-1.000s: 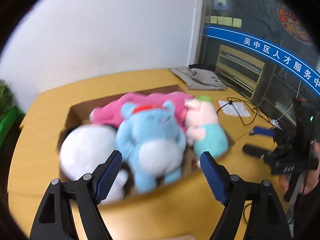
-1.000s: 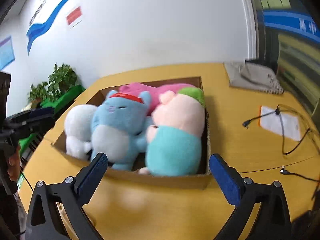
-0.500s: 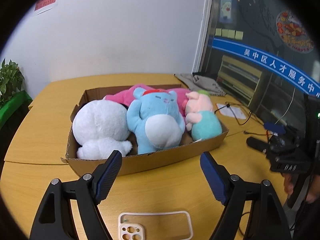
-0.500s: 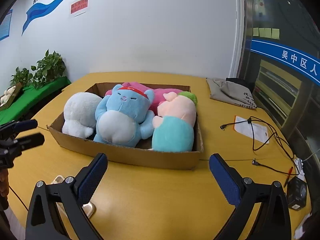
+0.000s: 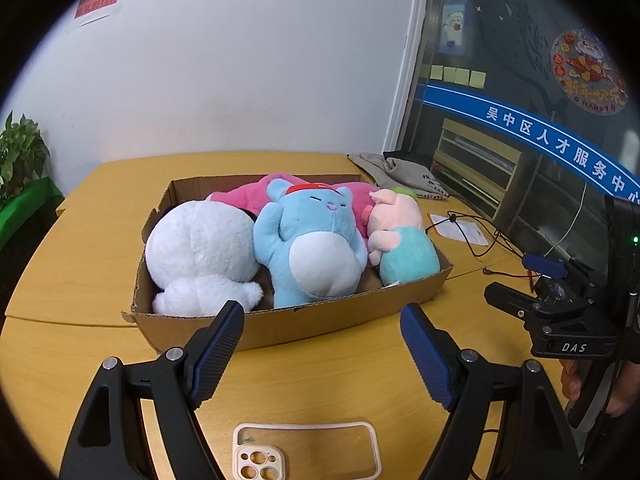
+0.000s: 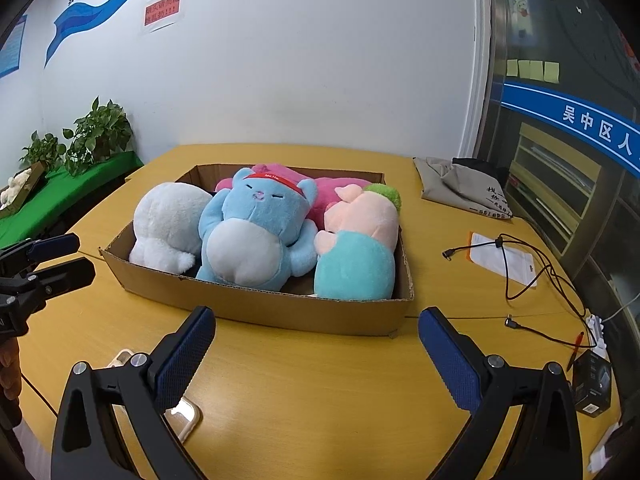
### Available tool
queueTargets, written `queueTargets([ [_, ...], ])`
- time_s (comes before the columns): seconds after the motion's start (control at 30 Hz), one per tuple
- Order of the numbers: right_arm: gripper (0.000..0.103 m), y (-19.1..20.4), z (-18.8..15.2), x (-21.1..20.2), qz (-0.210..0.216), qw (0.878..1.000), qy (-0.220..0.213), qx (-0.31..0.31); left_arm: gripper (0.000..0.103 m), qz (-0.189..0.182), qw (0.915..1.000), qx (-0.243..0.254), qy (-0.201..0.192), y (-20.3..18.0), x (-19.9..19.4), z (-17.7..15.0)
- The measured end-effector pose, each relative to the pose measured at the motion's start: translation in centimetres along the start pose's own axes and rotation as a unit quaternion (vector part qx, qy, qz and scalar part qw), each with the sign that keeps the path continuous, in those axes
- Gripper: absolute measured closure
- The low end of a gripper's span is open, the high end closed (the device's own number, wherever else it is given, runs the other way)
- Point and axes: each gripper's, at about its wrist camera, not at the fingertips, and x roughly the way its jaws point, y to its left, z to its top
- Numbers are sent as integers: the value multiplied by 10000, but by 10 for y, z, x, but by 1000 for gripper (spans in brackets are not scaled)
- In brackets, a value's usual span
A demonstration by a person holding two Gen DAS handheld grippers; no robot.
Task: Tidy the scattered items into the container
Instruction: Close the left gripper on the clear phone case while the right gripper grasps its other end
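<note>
A shallow cardboard box (image 5: 320, 322) (image 6: 280, 308) sits mid-table, packed with plush toys: a white one (image 5: 200, 256) (image 6: 168, 224), a blue bear with a red headband (image 5: 316, 240) (image 6: 252, 236), a pink one (image 5: 248, 196) (image 6: 336, 192) behind, and a pink-and-teal pig (image 5: 400, 240) (image 6: 360, 248). My left gripper (image 5: 322, 334) is open and empty, hanging in front of the box's near wall. My right gripper (image 6: 316, 340) is likewise open and empty, short of the box. Each gripper shows in the other's view, the right gripper (image 5: 524, 280) at the right edge and the left gripper (image 6: 60, 256) at the left edge.
A clear phone case (image 5: 304, 452) (image 6: 184, 412) lies on the yellow table (image 5: 80, 264) near me. Right of the box are a black cable (image 6: 516, 276), a white packet (image 6: 500, 256), a grey cloth bag (image 6: 460, 188) and a small black box (image 6: 592, 388). Potted plants (image 6: 96, 132) stand at left.
Both grippers have drawn back from the box, which now looks smaller and farther; the phone case has come into view. Jaws stayed the same width.
</note>
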Motion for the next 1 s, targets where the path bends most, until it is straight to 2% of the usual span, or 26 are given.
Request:
queueTargets([
  [0.17, 0, 11, -19, 4, 280, 9993, 234, 43, 22, 1, 9993, -36, 363, 20, 2, -23],
  [0.27, 0, 34, -55, 20, 680, 9948, 754, -113, 23, 98, 9970, -54, 765, 39, 9, -49],
  [0.4, 2, 65, -100, 47, 1156, 9833, 1404, 16, 23, 200, 9899, -258, 1376, 66, 31, -78],
  [0.53, 7, 85, -119, 70, 1204, 9777, 1716, 85, 25, -37, 9828, -445, 1790, 78, 52, -101],
  [0.6, 14, 86, -123, 80, 1132, 9767, 1817, 123, 32, -149, 9797, -502, 1935, 79, 61, -110],
  [0.67, 13, 88, -125, 84, 1107, 9770, 1825, 52, 41, -228, 9773, -418, 2065, 76, 67, -117],
  [0.77, 12, 95, -125, 80, 1649, 9708, 1679, -458, 39, -456, 9769, 81, 2087, 67, 67, -119],
  [0.83, 2, 99, -122, 70, 1787, 9690, 1279, -1131, 38, -666, 9736, 668, 2077, 61, 64, -117],
  [0.87, 1, 101, -120, 67, 1818, 9664, 1102, -1443, 38, -728, 9698, 1021, 2090, 57, 63, -116],
  [0.9, 0, 104, -117, 63, 1927, 9585, 948, -1874, 36, -771, 9642, 1423, 2101, 52, 62, -115],
  [0.93, 0, 107, -115, 61, 2060, 9479, 869, -2272, 34, -804, 9542, 1957, 2115, 47, 61, -115],
  [0.97, 0, 111, -114, 58, 2232, 9343, 835, -2653, 28, -814, 9443, 2369, 2133, 43, 60, -115],
  [1.0, 0, 116, -112, 57, 2503, 9148, 840, -3058, 27, -827, 9332, 2729, 2188, 40, 61, -116],
])
